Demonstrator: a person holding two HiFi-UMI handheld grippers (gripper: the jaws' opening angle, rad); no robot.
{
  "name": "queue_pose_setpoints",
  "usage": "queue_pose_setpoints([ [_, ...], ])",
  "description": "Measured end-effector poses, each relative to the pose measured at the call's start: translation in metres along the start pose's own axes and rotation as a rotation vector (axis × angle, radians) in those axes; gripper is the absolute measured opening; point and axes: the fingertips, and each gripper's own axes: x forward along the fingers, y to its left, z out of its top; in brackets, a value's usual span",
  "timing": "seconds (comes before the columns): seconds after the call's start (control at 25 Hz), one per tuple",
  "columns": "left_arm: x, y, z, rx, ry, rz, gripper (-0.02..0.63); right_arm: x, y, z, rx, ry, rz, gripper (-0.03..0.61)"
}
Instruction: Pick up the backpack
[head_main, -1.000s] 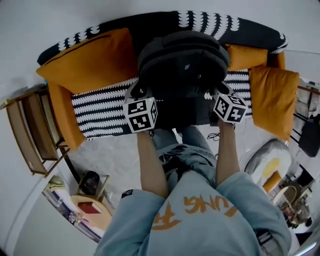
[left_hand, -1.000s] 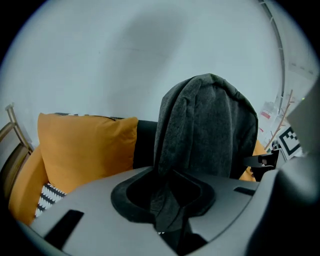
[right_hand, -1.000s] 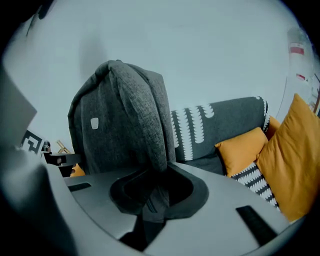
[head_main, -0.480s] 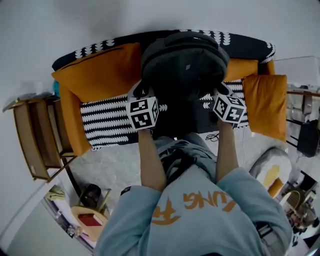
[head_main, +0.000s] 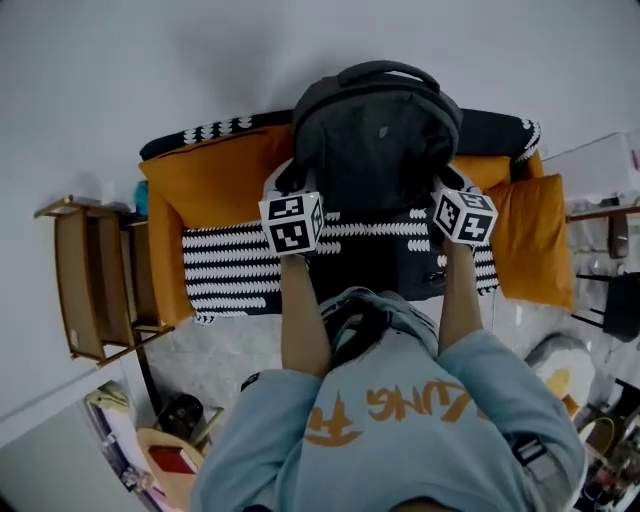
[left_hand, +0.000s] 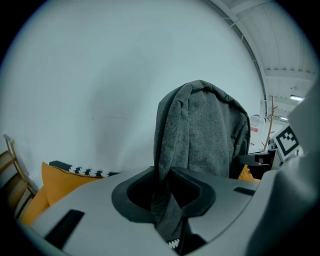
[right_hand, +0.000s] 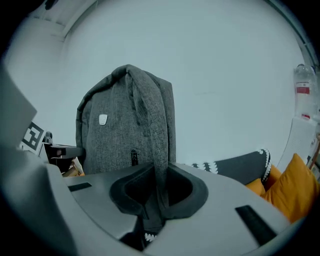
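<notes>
A dark grey backpack (head_main: 375, 140) hangs in the air above the black-and-white sofa (head_main: 240, 265), held between both grippers. My left gripper (head_main: 285, 185) is shut on the backpack's left edge; in the left gripper view the grey fabric (left_hand: 200, 130) is pinched between the jaws (left_hand: 167, 197). My right gripper (head_main: 450, 185) is shut on the backpack's right edge, and in the right gripper view the backpack (right_hand: 127, 122) rises from its jaws (right_hand: 160, 192). The top handle (head_main: 385, 70) stands up against the white wall.
Orange cushions (head_main: 215, 180) (head_main: 535, 235) lie on the sofa at left and right. A wooden side shelf (head_main: 90, 275) stands left of the sofa. A small table with clutter (head_main: 165, 455) is at the lower left. The person's legs stand before the sofa.
Both grippers have risen together with the backpack, which has lifted off the sofa seat and now hangs above it against the wall.
</notes>
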Motion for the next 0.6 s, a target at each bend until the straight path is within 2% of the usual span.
queue_pose_setpoints([
  [0.28, -0.026, -0.026, 0.069, 0.048, -0.132, 0.013, 0.094, -0.027, -0.005, 0.079, -0.076, -0.165, 0.040, 0.040],
  [0.6, -0.059, -0.036, 0.132, 0.061, -0.267, 0.035, 0.094, -0.059, 0.008, 0.144, -0.149, -0.341, 0.085, 0.040],
])
